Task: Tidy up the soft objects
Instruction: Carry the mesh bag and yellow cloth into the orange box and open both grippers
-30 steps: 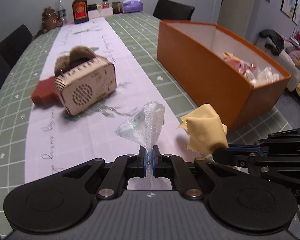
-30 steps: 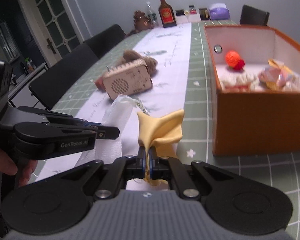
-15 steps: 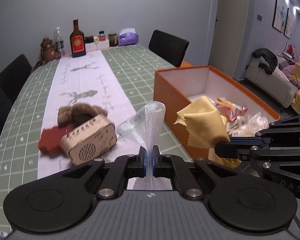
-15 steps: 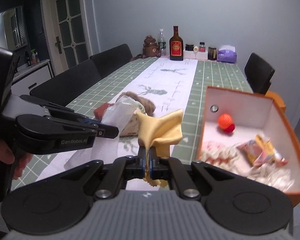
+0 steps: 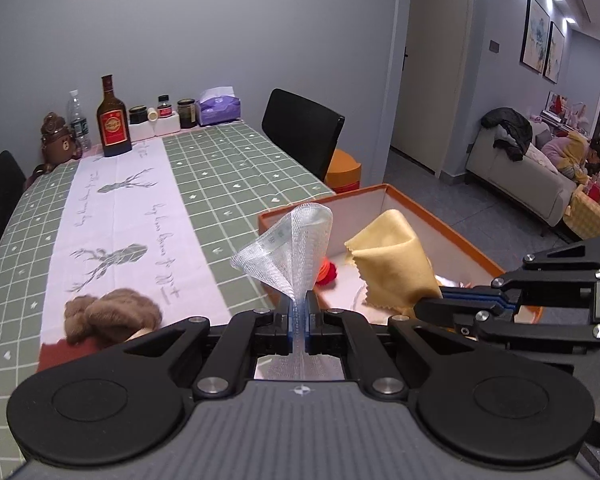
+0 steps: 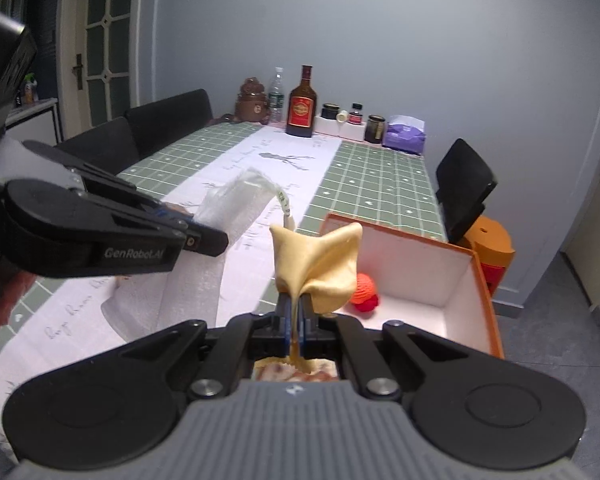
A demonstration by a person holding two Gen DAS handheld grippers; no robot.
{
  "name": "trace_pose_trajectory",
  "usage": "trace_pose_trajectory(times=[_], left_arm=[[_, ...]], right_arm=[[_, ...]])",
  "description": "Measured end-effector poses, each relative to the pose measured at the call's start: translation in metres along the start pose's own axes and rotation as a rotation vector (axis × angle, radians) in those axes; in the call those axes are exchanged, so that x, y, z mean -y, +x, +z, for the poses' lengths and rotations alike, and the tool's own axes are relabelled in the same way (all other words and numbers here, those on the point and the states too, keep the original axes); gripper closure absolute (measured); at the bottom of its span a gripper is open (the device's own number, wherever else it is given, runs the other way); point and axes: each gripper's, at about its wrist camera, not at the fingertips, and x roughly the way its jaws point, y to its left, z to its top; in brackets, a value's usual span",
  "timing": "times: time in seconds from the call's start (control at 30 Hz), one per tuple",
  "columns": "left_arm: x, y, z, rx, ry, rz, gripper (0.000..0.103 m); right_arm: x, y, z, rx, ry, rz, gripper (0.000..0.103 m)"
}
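My left gripper [image 5: 299,309] is shut on a white mesh cloth [image 5: 290,250], which fans out above its fingertips. Beside it, my right gripper [image 6: 296,312] is shut on a yellow cloth [image 6: 318,266] that stands up in folds. Both are held in the air at the near end of an orange box [image 5: 440,224] with a white inside. In the left wrist view the right gripper [image 5: 432,306] shows at the right with the yellow cloth [image 5: 392,262]. An orange-red ball [image 6: 364,294] lies in the box. The left gripper [image 6: 204,236] and mesh cloth [image 6: 236,202] show at left in the right wrist view.
A brown furry toy [image 5: 112,314] lies on the white runner [image 5: 112,216] over a red piece [image 5: 66,352]. Bottles, jars and a tissue pack [image 5: 218,106] stand at the table's far end. Black chairs [image 5: 302,132] flank the green checked table. A hand [image 6: 4,300] holds the left gripper.
Both grippers have risen with their cloths and moved toward the orange box, which now lies just ahead and below. The wooden speaker box has dropped out of view.
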Motion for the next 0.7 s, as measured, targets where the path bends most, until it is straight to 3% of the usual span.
trace_pose_trajectory(times=[0.47, 0.7], left_arm=[[0.037, 0.088, 0.029, -0.108, 0.045, -0.047, 0.098], [0.045, 0.134, 0.032, -0.211, 0.060, -0.069, 0.098]], right_arm=[[0.086, 0.066, 0.008, -0.138, 0.003, -0.105, 0.103], [0.124, 0.116, 0.006, -0.237, 0.087, -0.040, 0.103]])
